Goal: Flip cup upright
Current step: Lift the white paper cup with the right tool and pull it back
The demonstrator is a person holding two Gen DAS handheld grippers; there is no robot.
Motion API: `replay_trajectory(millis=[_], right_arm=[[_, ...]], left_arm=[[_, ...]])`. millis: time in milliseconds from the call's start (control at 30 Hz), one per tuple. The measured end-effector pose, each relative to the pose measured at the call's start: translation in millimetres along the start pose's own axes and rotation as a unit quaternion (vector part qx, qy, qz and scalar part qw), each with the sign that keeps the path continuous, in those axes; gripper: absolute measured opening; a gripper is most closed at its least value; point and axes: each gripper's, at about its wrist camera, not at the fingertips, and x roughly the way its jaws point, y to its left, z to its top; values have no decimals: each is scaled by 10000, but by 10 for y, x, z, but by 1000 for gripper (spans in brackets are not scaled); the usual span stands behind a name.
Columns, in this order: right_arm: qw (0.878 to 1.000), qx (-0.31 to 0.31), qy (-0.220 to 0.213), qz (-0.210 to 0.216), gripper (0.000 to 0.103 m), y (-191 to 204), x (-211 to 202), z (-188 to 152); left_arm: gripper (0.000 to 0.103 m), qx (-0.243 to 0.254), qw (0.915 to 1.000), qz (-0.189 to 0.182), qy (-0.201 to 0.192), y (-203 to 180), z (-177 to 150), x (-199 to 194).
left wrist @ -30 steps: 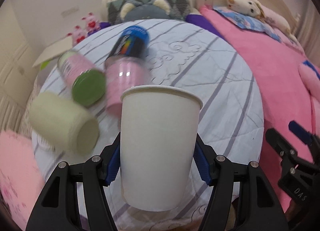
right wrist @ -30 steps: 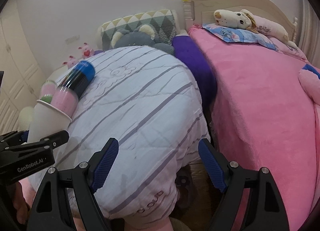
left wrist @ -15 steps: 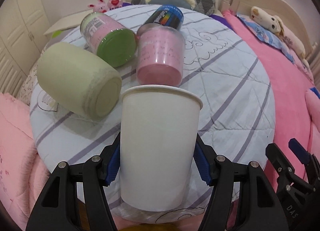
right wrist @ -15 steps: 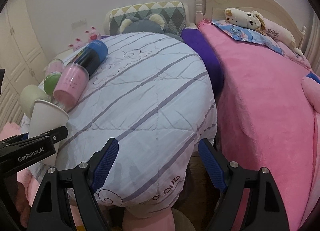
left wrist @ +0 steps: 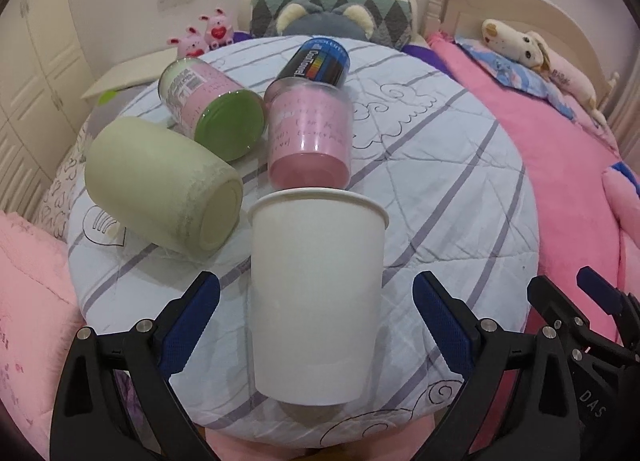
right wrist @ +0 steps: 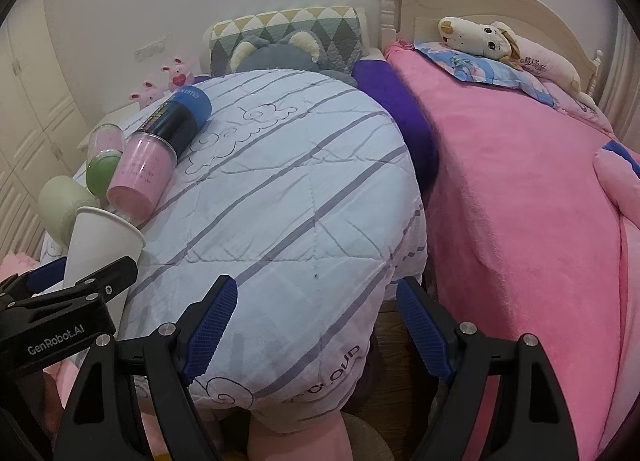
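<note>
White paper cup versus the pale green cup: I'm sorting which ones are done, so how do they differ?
The white paper cup stands upright, rim up, between the open left gripper; the pale green cup lies on its side, base toward the camera. The paper cup is smooth white, the green one matte. Both rest on the striped quilt.

cup (left wrist: 316, 301): matt white paper | quilt (left wrist: 440, 165): stitched cloth; blanket (right wrist: 520, 201): fuzzy pink fleece
</note>
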Motion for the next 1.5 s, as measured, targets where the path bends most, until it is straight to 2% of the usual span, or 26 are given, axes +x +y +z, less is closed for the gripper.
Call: replay_trajectory(millis=[467, 600, 933, 1500], right_arm=[[9998, -1, -171, -104, 83, 97, -233, -95], [9998, -13, -213, -63, 83, 179, -293, -121], [9996, -176, -182, 84, 83, 534, -340, -157], [9971, -145, 259, 704, 83, 1105, -83, 58]], left_arm=[[99, 161, 9996, -172, -144, 84, -196, -293], [99, 253, 9995, -102, -175, 176, -284, -390], [99, 301, 9991, 112, -282, 587, -378, -519], [99, 110, 9983, 339, -451, 1331, -179, -402]])
